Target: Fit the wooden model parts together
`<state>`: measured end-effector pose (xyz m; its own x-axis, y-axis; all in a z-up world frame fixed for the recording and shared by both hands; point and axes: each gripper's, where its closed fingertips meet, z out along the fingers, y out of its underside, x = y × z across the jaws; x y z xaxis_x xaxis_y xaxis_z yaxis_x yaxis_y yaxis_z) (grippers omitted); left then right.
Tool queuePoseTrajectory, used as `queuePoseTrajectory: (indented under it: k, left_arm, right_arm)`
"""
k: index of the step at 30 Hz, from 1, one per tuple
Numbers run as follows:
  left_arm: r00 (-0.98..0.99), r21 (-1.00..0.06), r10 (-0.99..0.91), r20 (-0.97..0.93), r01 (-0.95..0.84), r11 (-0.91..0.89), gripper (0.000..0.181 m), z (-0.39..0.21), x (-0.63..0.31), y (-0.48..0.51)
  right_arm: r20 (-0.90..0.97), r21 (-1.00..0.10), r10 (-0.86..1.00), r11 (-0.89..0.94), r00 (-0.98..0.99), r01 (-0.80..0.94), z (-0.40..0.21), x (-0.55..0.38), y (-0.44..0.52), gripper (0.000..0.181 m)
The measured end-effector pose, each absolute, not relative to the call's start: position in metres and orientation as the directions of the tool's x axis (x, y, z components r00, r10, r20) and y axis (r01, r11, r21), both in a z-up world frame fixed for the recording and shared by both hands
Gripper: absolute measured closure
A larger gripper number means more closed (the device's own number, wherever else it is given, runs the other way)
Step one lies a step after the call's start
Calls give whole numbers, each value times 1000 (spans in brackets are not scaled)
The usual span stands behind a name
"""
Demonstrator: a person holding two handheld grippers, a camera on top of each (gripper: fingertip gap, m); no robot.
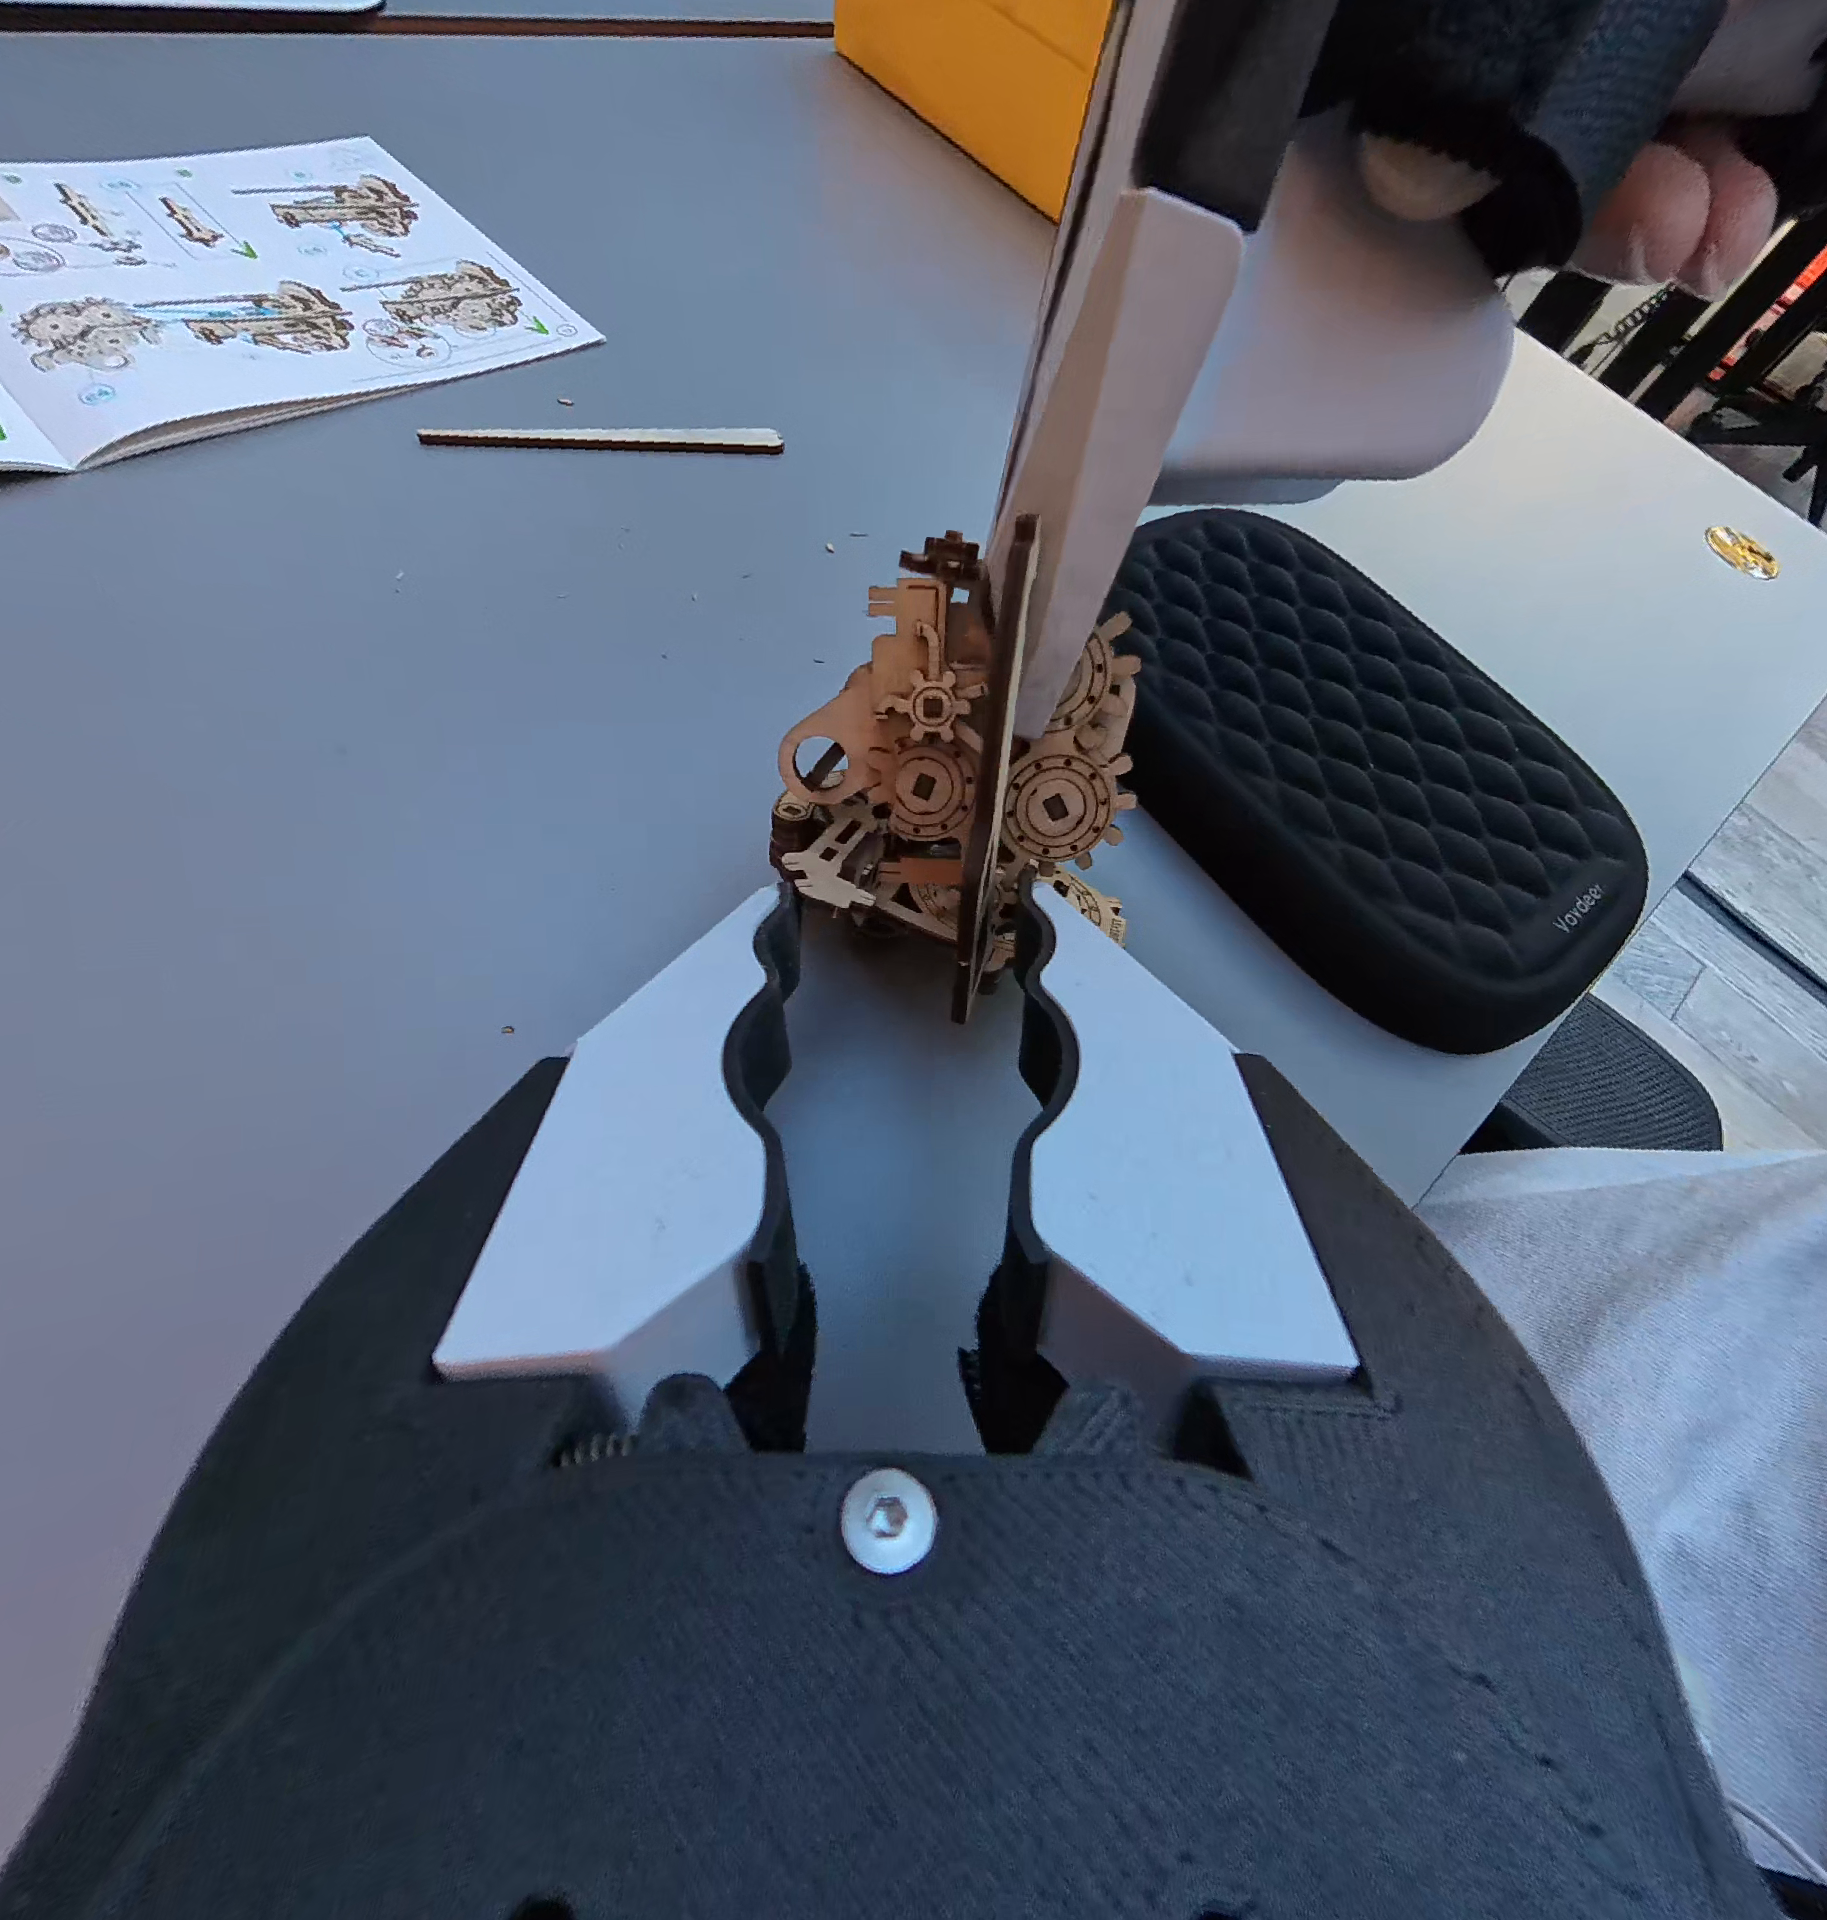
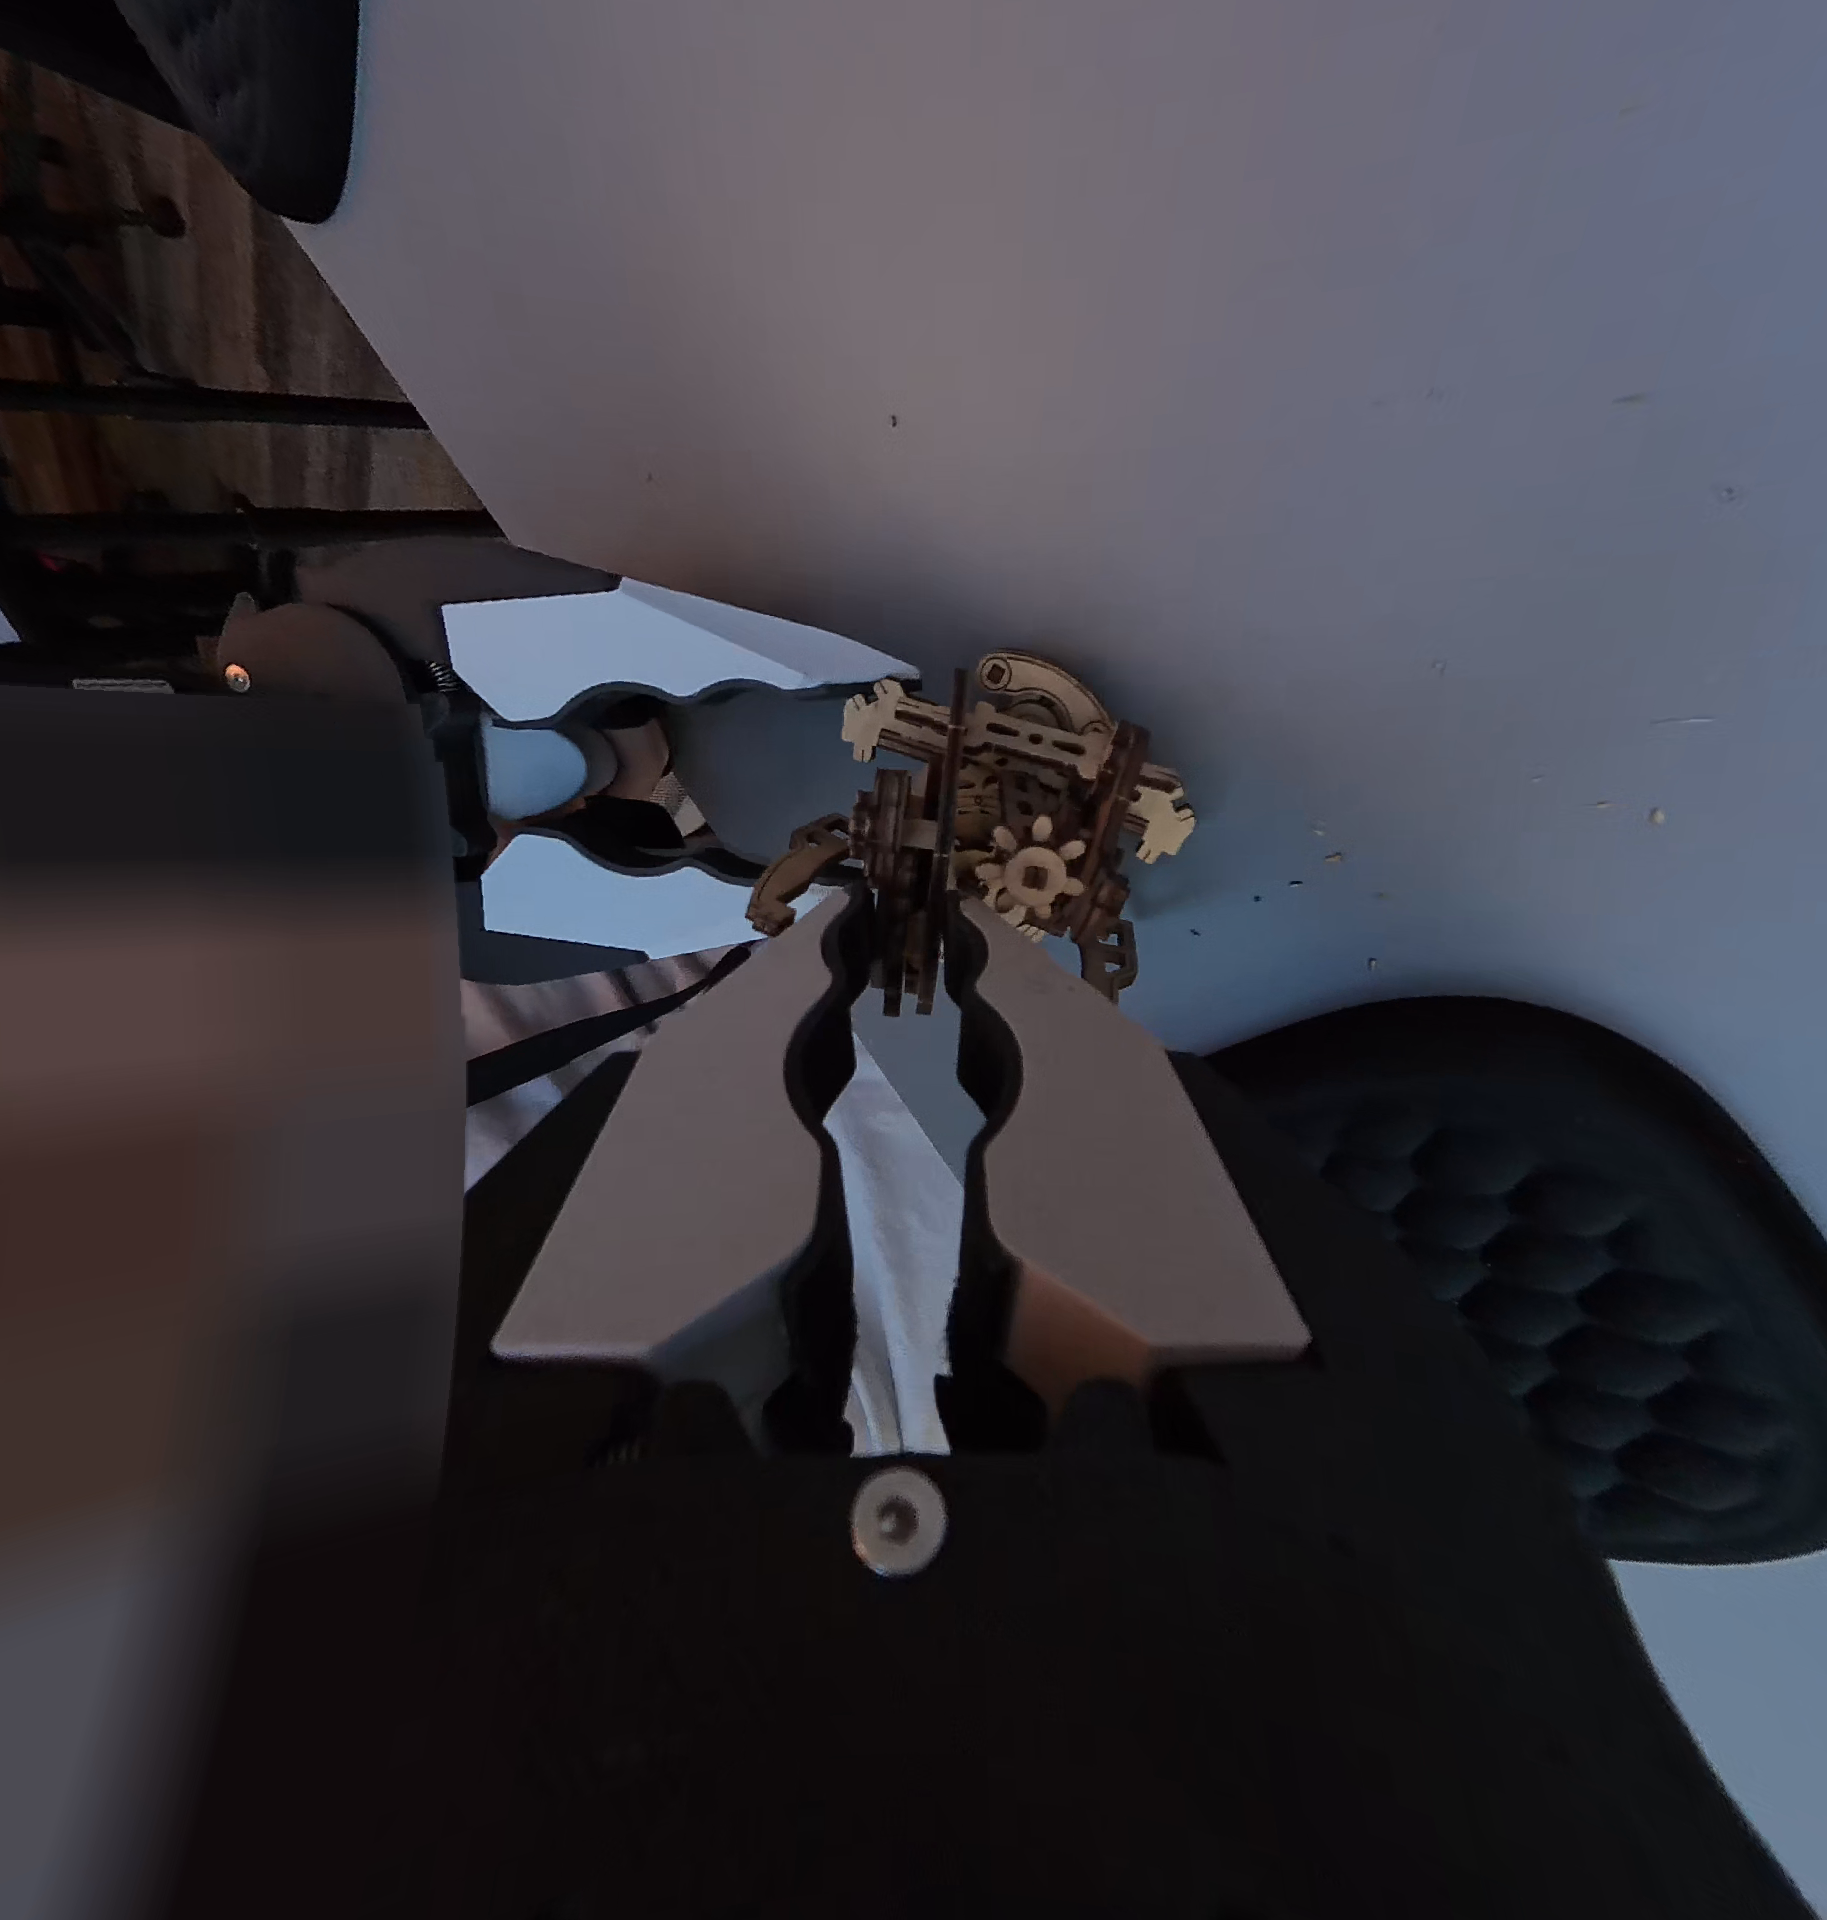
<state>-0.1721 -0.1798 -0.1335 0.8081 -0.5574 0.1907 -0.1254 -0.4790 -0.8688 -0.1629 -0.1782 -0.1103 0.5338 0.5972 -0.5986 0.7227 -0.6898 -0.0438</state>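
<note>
Standing on the grey table (image 1: 369,727), the wooden model (image 1: 950,769) of gears and plates sits at the tips of both grippers. From above, the right gripper (image 2: 909,920) pinches the model's thin upright plates. The left gripper (image 1: 909,935) has its jaws parted, one on either side of the model's base. Beside the model lies a black padded rest (image 1: 1376,790); beyond it, a wooden strip (image 1: 597,441) and an instruction booklet (image 1: 213,291).
</note>
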Motion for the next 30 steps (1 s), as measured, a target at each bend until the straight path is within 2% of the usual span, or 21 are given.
queuePoseTrajectory:
  k: [6, 20, 30]
  left_arm:
    - [801, -854, -550, 235, -100, -510, 140, -135, -171, -179]
    - [807, -857, -543, 231, -95, -507, 143, -135, -171, -178]
    - [804, -856, -549, 227, -104, -506, 144, -135, -170, -178]
  right_arm:
    - [-544, -97, 680, -633, 491, 768, -110, -163, -179, 169]
    - [-543, -118, 659, -673, 520, 730, -110, -165, -174, 170]
    - [-562, -144, 706, -596, 430, 790, -110, -162, -180, 165]
